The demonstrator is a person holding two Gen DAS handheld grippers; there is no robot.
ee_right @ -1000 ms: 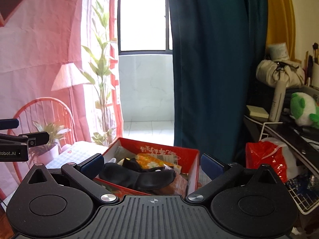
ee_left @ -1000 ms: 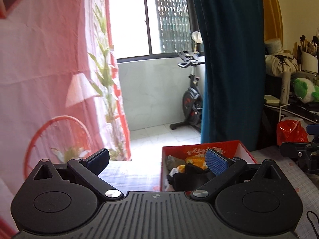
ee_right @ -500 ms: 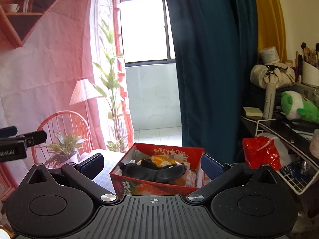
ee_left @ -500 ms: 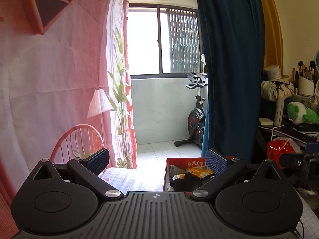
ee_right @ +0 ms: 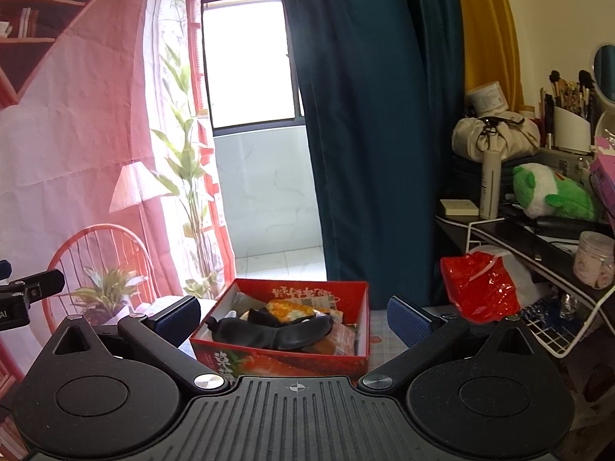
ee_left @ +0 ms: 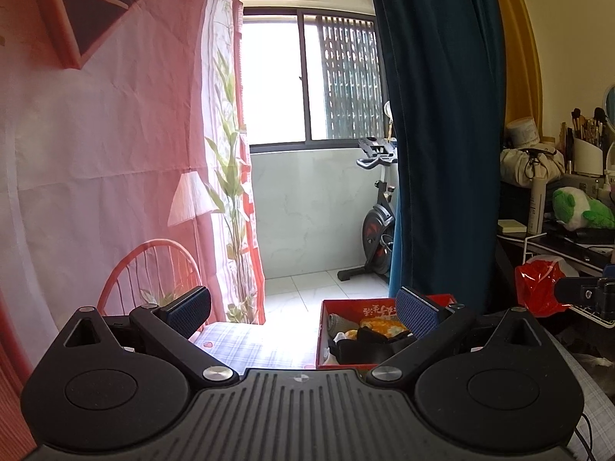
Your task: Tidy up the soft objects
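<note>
Both grippers hung above the bench, jaws spread wide and grasping nothing; the left gripper (ee_left: 303,309) faced the checked cloth (ee_left: 250,345); the red box (ee_right: 284,361) lay between the right gripper's (ee_right: 294,317) fingers, a black eye mask (ee_right: 276,332) draped over its soft contents.

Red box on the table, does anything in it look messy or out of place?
Yes. In the red box, a black eye mask lies draped crookedly across the pile, over an orange and yellow item, rather than tucked in. Nothing looks spilled outside it or damaged. Both grippers, left and right, are open and empty.
</note>
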